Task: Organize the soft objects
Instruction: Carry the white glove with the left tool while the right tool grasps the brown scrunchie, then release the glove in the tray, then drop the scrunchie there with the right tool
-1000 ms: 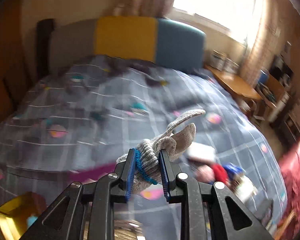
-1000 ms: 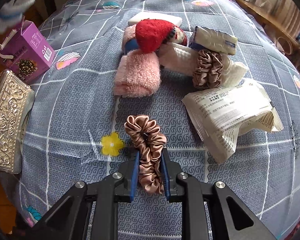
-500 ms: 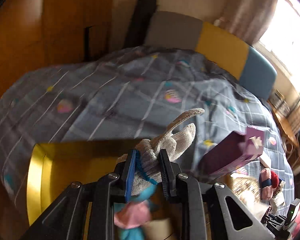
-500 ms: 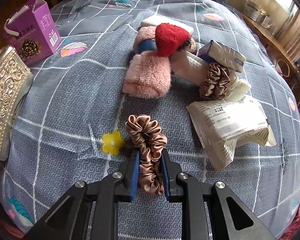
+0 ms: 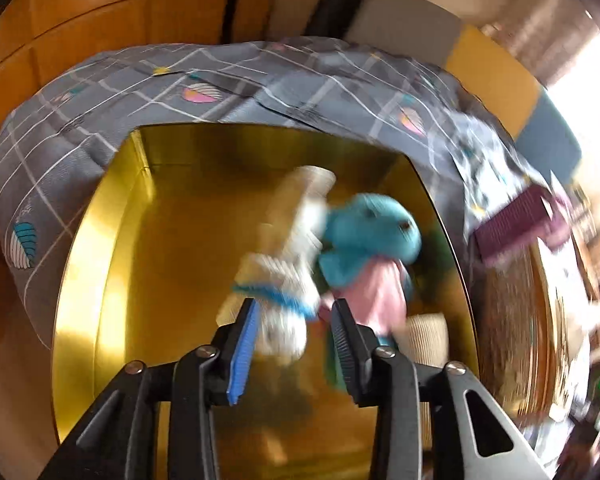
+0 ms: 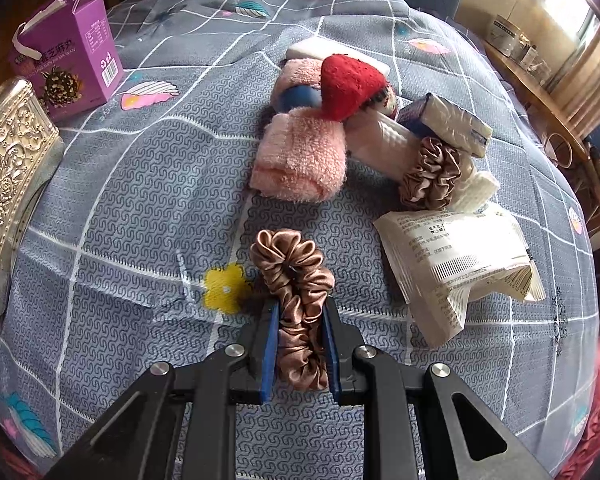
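In the left wrist view my left gripper [image 5: 296, 320] is open above a gold box [image 5: 112, 240]. The grey knit glove with a blue cuff [image 5: 284, 276] hangs blurred between the spread fingers, over the box floor. A teal and pink plush toy [image 5: 372, 248] lies in the box beside it. In the right wrist view my right gripper [image 6: 298, 332] is shut on a brown satin scrunchie [image 6: 296, 280], just above the bedspread [image 6: 140, 200]. A pink fluffy towel [image 6: 300, 160], a red strawberry plush [image 6: 350, 86] and a second scrunchie [image 6: 430, 174] lie beyond.
A purple carton [image 6: 68, 52] and an embossed silver box [image 6: 8, 184] stand at the left of the bed. White tissue packs [image 6: 456, 256] and a small wrapped pack [image 6: 448, 122] lie at the right. A wooden wall [image 5: 80, 20] runs behind the gold box.
My left gripper swung left over the gold box and opened, letting go of the glove. My right gripper stayed shut on the scrunchie and rose slightly.
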Action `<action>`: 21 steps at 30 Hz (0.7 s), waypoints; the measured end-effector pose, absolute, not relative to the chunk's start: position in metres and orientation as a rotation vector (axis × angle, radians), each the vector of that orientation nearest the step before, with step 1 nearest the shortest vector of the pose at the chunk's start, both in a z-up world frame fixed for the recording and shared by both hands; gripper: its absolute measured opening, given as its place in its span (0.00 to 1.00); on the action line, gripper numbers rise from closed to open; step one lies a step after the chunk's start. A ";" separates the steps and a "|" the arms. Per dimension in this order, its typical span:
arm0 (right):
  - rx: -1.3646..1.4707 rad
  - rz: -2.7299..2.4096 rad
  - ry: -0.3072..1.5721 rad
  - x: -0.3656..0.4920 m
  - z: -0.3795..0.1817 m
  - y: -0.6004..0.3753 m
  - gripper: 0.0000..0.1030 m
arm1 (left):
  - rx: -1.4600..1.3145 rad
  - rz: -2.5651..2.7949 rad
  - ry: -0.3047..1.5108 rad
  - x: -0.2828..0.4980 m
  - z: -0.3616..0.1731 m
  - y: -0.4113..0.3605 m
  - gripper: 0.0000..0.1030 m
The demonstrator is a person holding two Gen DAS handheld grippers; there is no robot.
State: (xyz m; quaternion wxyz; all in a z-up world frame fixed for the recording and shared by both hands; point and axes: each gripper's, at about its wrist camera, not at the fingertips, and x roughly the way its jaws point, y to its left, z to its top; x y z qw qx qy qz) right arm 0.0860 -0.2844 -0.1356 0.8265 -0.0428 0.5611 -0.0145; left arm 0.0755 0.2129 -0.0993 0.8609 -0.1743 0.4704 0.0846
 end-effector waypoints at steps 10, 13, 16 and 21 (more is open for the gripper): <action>-0.055 -0.039 1.190 0.089 -0.134 -0.293 0.20 | -0.175 0.187 0.898 0.045 -0.082 0.185 0.38; -0.045 -0.042 1.188 0.091 -0.133 -0.298 0.19 | -0.146 0.181 0.867 0.039 -0.074 0.181 0.38; -0.019 -0.047 1.190 0.095 -0.135 -0.307 0.19 | -0.114 0.169 0.839 0.033 -0.067 0.176 0.38; 0.088 -0.081 1.190 0.106 -0.130 -0.320 0.18 | -0.085 0.128 0.818 0.028 -0.059 0.168 0.38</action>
